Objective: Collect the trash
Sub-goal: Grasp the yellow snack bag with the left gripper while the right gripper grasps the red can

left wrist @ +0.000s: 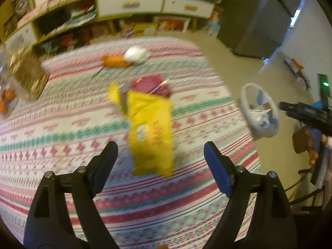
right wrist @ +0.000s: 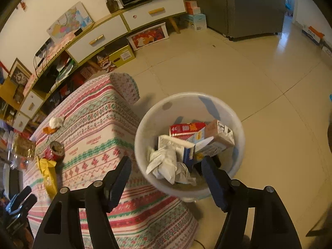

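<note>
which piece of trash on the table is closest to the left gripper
The yellow bag, lying just ahead of the open left gripper; the red can, orange wrapper and white wad lie farther back.

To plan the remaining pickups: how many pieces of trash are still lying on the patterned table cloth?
4: a yellow bag nearest, a crushed red can behind it, then an orange wrapper and a white paper wad at the far end. Others may be hidden.

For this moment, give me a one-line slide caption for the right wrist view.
Open right gripper above the white bin of cartons and paper, beside the patterned table.
</note>
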